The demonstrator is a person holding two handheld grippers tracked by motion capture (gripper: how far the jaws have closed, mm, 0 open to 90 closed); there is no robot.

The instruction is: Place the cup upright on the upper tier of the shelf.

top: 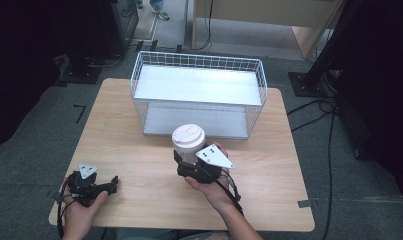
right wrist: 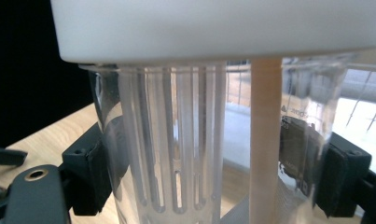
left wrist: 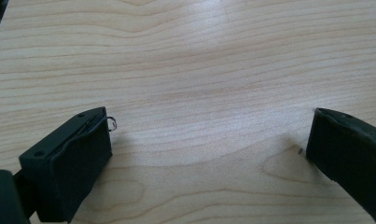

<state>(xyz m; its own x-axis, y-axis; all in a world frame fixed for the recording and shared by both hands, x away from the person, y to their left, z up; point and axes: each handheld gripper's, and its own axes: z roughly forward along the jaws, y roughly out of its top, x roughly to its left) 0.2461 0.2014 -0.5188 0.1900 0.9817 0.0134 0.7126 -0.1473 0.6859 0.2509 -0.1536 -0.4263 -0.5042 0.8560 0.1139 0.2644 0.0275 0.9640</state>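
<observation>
A clear plastic container (top: 189, 150) with a white lid (top: 188, 136) is held just above the wooden table (top: 134, 150), near its middle. My right gripper (top: 189, 162) is shut on it, one pad on each side of its body. In the right gripper view the ribbed clear container (right wrist: 176, 140) stands between the black pads (right wrist: 90, 175), with the lid (right wrist: 213, 28) across the top and a pale wooden stick inside. My left gripper (top: 112, 185) rests at the table's front left. In the left gripper view its jaws stand wide apart over bare wood, and the left gripper (left wrist: 209, 140) is open.
A white wire basket (top: 139, 75) with a white shelf inside stands at the back of the table, just behind the container. Cables and dark stands lie on the floor to the right and left.
</observation>
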